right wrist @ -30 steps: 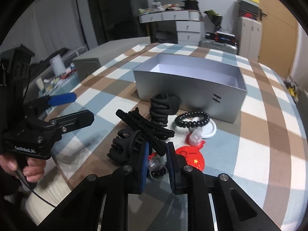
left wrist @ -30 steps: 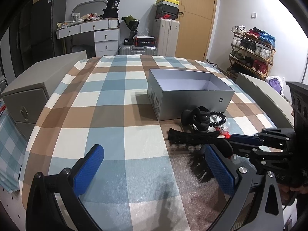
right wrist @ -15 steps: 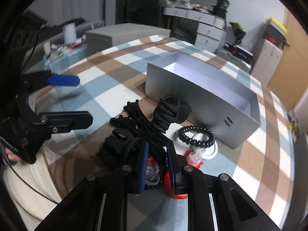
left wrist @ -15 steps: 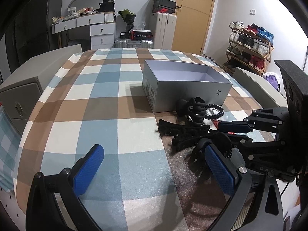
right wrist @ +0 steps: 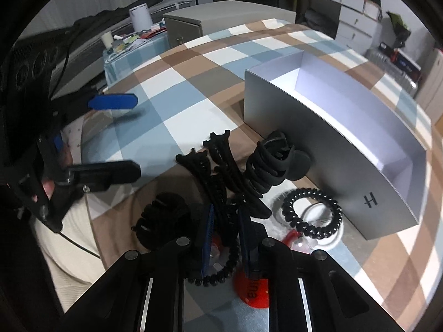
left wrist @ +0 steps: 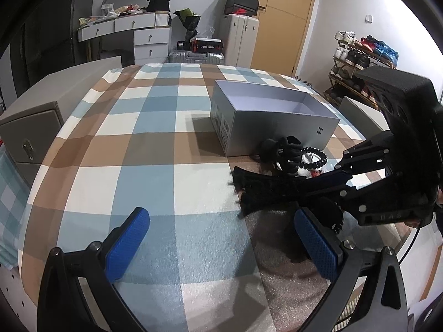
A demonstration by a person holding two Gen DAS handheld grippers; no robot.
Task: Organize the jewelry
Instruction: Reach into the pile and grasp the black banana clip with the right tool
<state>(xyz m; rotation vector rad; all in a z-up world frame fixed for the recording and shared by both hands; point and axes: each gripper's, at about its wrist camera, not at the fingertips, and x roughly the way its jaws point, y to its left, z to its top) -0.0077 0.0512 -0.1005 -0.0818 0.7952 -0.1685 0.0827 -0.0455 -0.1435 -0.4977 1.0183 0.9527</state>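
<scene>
An open grey box (left wrist: 274,116) (right wrist: 332,127) stands on the checked tablecloth. In front of it lies a pile of hair accessories: a long black hair clip (right wrist: 218,171) (left wrist: 263,185), a black claw clip (right wrist: 271,163) (left wrist: 282,149), a black spiral hair tie (right wrist: 313,213) (left wrist: 313,157), a round black claw clip (right wrist: 163,215) and a red round tag (right wrist: 254,287). My right gripper (right wrist: 224,232) (left wrist: 329,182) is shut on the long black hair clip. My left gripper (left wrist: 218,246) (right wrist: 130,135) is open and empty, to the left of the pile.
A grey cabinet (left wrist: 30,127) stands at the table's left. Drawers (left wrist: 149,41), a suitcase (left wrist: 196,55) and a shoe rack (left wrist: 357,61) line the far wall. A side table with cups (right wrist: 130,33) stands beyond the left edge.
My right gripper has swung left and lowered onto the pile, with its jaws now around the long black hair clip. The left gripper has stayed open and drifted slightly.
</scene>
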